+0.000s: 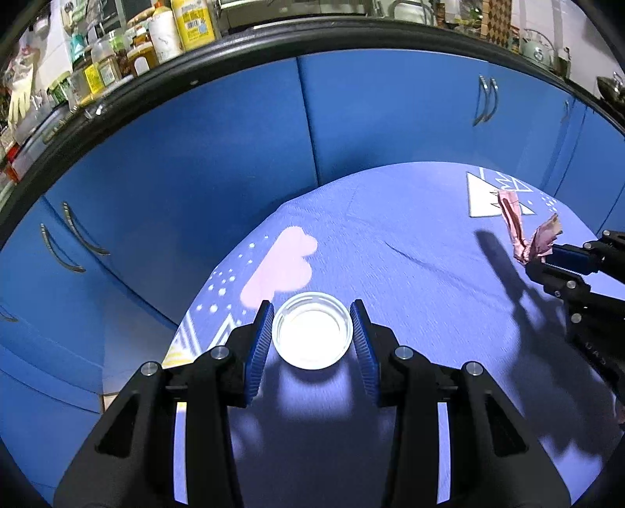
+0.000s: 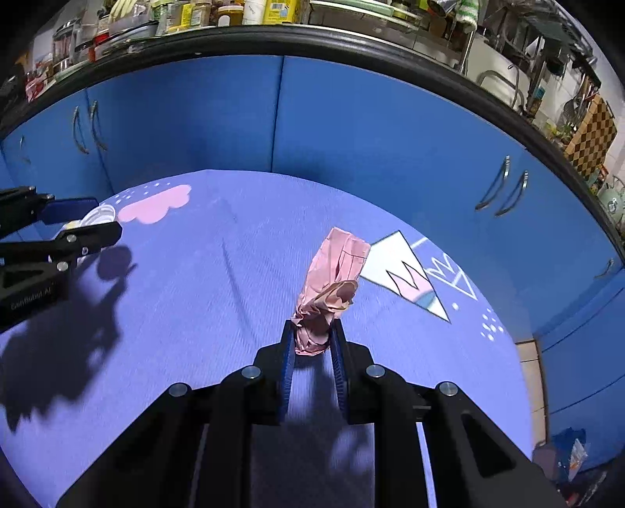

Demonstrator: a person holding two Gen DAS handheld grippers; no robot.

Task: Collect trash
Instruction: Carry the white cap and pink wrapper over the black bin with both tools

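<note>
Between the right gripper's (image 2: 312, 332) jaws sits clamped pink paper (image 2: 332, 285); left gripper's (image 1: 312, 328) jaws grip a glass dish (image 1: 312, 330).

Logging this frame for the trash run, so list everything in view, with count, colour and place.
Small round dish: one, clear with a white inside, between the left tongs' fingers.
Crumpled paper: one, pink, clamped in the right tongs and lifted off the cloth.
Tablecloth: one, lilac with pink cloud and white triangle prints, covering the table.
Cabinet doors: several, blue with metal handles, behind the table.
Bottles and jars: many, mostly yellow and clear, on the black-edged counter above the cabinets.
Checkered board: one, brown and cream, on the counter at right.
Left tongs: black with blue pads, around the dish.
Right tongs: black with blue pads, shut on the paper.
</note>
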